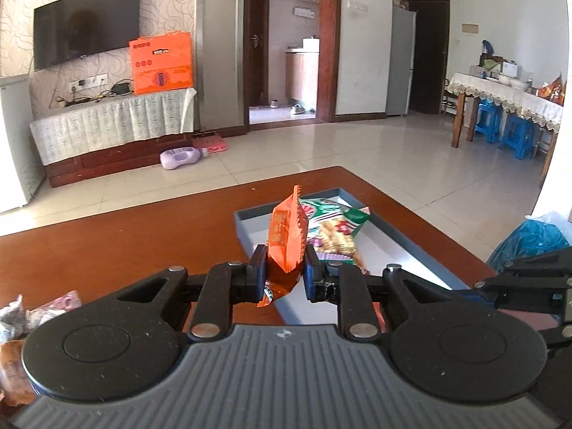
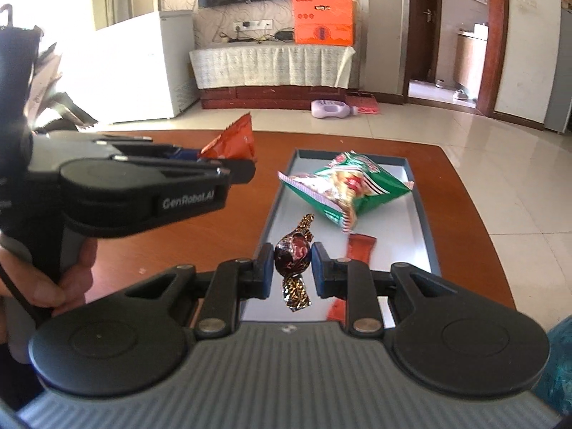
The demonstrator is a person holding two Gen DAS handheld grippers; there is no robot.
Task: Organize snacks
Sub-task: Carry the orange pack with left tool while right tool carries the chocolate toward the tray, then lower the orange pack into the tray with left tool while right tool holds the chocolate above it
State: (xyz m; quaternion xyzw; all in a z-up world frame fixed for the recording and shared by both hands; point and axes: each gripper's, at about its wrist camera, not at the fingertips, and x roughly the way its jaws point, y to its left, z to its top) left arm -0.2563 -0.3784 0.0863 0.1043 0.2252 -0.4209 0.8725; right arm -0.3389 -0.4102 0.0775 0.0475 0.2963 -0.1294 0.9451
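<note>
Resting in the grey tray (image 2: pixel 422 214) already are a green bag (image 2: pixel 350 186) and red sachet (image 2: pixel 361 246) — an orange packet (image 1: pixel 286 236) is pinched by the left gripper (image 1: pixel 285 271), a foil candy (image 2: pixel 292 254) by the right gripper (image 2: pixel 293 264) — neither yet placed.

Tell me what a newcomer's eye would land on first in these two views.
First, the orange snack packet pinched upright in the left gripper, and the foil-wrapped candy clamped in the right gripper above the gray tray. Next, the green snack bag lying in the tray's far half.
</note>
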